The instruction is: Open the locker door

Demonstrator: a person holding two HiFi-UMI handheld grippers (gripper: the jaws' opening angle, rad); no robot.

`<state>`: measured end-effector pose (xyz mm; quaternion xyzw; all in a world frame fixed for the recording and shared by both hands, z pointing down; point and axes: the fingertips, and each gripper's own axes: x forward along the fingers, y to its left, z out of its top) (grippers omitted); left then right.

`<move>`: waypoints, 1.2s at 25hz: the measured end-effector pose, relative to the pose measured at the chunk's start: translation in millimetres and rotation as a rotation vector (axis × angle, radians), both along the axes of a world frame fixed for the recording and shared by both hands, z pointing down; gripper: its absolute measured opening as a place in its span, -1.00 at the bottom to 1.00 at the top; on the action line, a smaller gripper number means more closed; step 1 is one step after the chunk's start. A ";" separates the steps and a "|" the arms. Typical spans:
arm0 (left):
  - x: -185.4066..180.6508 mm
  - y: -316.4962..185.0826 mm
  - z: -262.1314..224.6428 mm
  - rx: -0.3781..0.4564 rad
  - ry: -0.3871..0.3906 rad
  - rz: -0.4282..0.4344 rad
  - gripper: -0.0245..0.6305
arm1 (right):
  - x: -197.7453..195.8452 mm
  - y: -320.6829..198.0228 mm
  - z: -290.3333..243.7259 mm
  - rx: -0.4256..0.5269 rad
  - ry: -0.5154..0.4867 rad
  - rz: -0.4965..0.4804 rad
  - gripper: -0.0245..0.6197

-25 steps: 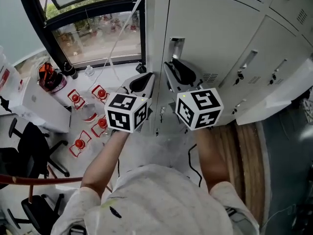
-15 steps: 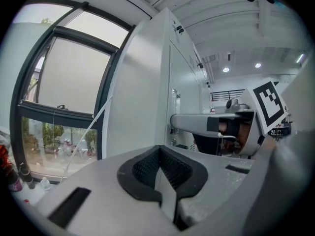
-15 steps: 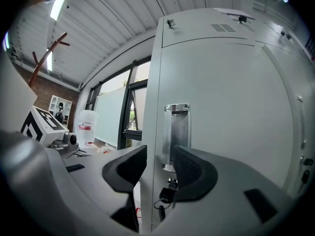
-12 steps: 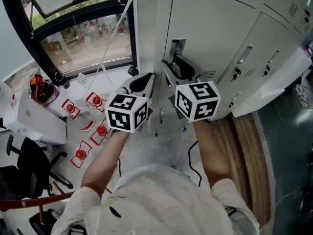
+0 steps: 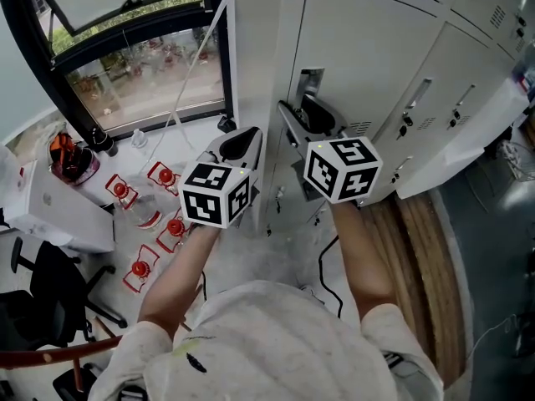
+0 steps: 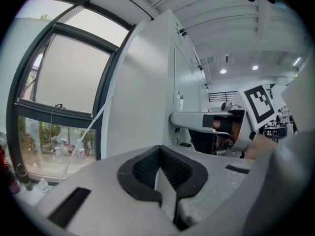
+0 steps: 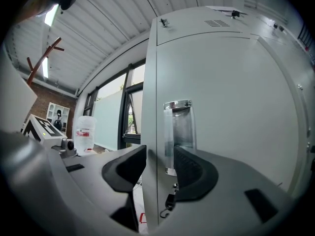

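The grey locker door [image 5: 368,48] is right in front of the person and looks closed. Its shiny handle [image 7: 179,127] is by its left edge. The right gripper [image 5: 301,120] has just been opening its jaws. Now they stand wide apart with the door's edge between them, and neither pad squeezes it. The left gripper [image 5: 244,138] waits just beside it with its jaws together, holding nothing. Four small red-topped things [image 5: 174,224] lie on the floor below the window [image 5: 142,65].
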<state>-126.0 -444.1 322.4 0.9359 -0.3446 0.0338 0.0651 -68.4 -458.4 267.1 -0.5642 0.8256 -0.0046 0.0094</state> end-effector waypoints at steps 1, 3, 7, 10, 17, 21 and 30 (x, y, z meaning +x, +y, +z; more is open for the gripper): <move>-0.8 1.2 0.4 0.000 -0.001 0.002 -0.91 | 0.0 0.1 -0.1 0.002 0.004 0.000 -0.45; -1.7 3.9 0.5 0.001 -0.006 0.009 -0.91 | -0.7 0.6 -1.1 0.007 0.008 0.004 -0.45; -0.8 11.5 -0.4 0.003 -0.010 0.025 -0.91 | 0.1 6.6 -0.3 0.018 -0.011 0.013 -0.45; 2.2 16.3 -1.5 0.006 -0.010 0.040 -0.91 | 1.4 13.7 -1.0 0.026 -0.015 0.014 -0.45; 11.4 29.0 7.5 -0.014 -0.018 0.073 -0.91 | 5.6 29.4 -1.2 0.015 0.022 0.053 -0.45; 9.2 32.5 9.9 -0.018 -0.019 0.075 -0.91 | 8.6 36.9 -1.2 0.010 0.020 0.086 -0.45; 12.6 40.1 19.0 -0.047 0.010 0.106 -0.91 | 12.3 54.1 0.5 0.014 0.035 0.128 -0.46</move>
